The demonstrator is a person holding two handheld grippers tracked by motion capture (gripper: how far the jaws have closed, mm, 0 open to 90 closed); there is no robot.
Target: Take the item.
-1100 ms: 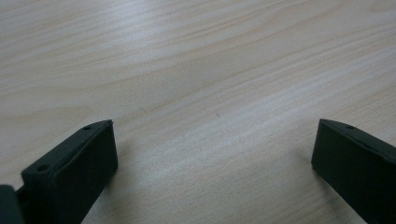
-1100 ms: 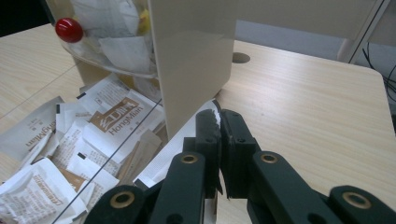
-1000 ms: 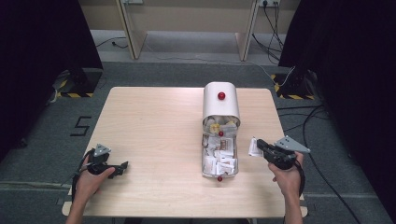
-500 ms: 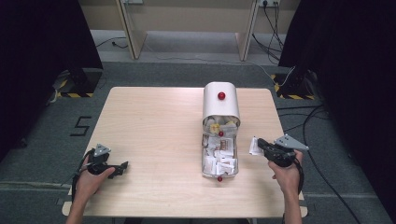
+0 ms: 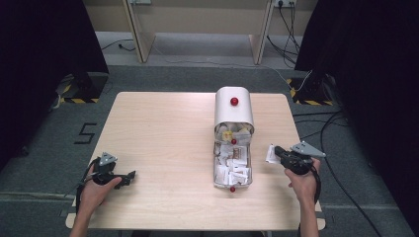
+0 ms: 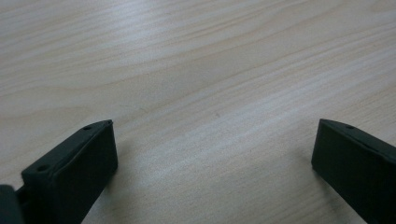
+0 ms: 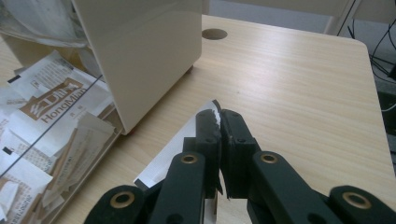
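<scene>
Your right gripper [image 7: 219,122] pinches a white packet [image 7: 175,151] flat between its jaws, just above the table [image 5: 163,133] near its right edge, beside the open box [image 5: 233,111] of packets. Your left gripper [image 6: 212,154] rests spread wide by the front left corner

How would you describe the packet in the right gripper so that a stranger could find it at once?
Start at the cream box with the red knob, then its open tray of sachets. Just right of the tray, the right gripper pinches one white packet. Unlike its neighbours, it is outside the tray.
</scene>
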